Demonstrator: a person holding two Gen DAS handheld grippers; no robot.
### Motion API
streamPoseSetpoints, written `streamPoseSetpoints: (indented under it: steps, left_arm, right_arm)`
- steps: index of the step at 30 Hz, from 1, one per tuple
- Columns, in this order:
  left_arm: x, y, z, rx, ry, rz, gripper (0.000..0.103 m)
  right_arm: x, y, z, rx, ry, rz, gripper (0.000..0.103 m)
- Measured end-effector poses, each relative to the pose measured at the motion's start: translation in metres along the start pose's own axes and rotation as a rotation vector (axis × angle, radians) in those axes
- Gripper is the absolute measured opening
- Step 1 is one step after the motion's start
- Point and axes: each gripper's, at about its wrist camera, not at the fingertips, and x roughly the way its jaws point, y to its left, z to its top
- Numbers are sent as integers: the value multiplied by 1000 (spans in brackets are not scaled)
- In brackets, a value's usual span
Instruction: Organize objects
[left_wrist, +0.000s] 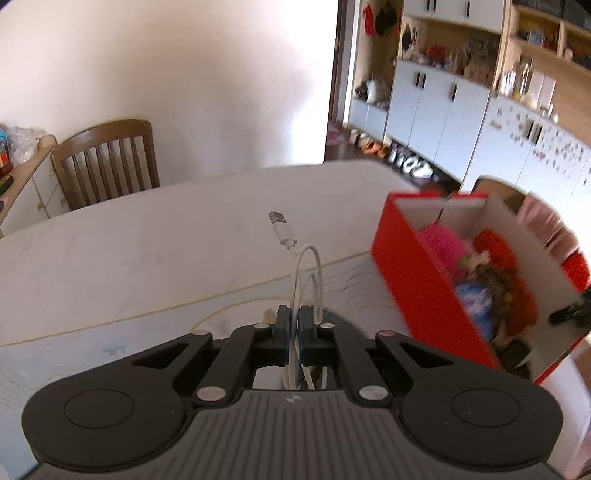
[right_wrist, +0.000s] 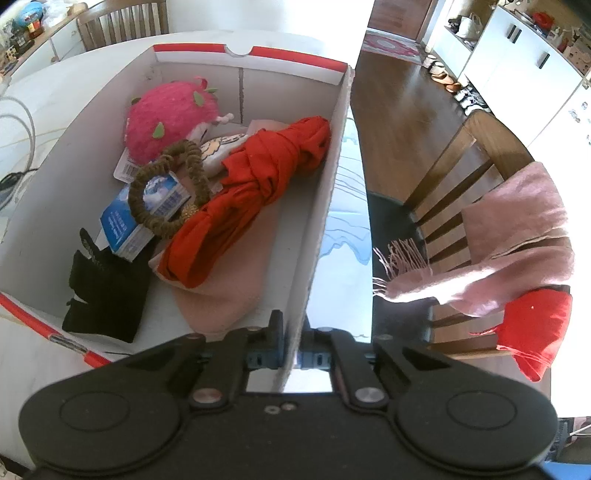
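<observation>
My left gripper is shut on a coiled white USB cable, whose silver plug sticks up above the white table. To its right stands a red cardboard box with a white inside. My right gripper is shut on the right wall of that box. Inside lie a pink plush fruit, a knotted red cloth, a brown hair tie, a blue packet, a black pouch and a pink cloth.
A wooden chair stands at the far side of the table. Another chair at the right carries a pink scarf and a red cloth. White cabinets line the far wall. A sideboard is at left.
</observation>
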Motion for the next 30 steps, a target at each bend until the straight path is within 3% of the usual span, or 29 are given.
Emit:
streamPoseSetpoints:
  steps: [4, 9, 18, 30]
  left_arm:
    - [-5, -2, -2, -25, -2, -19, 3]
    - [7, 3, -24, -65, 68, -16, 3]
    - [29, 31, -54, -121, 154, 41, 4]
    - [57, 53, -75, -107, 242, 90, 8]
  right_arm:
    - [0, 0, -1, -9, -3, 8, 6]
    - [0, 0, -1, -17, -4, 12, 6]
    - [0, 2, 0, -36, 0, 10, 7]
    - [-1, 6, -1, -42, 5, 13, 7]
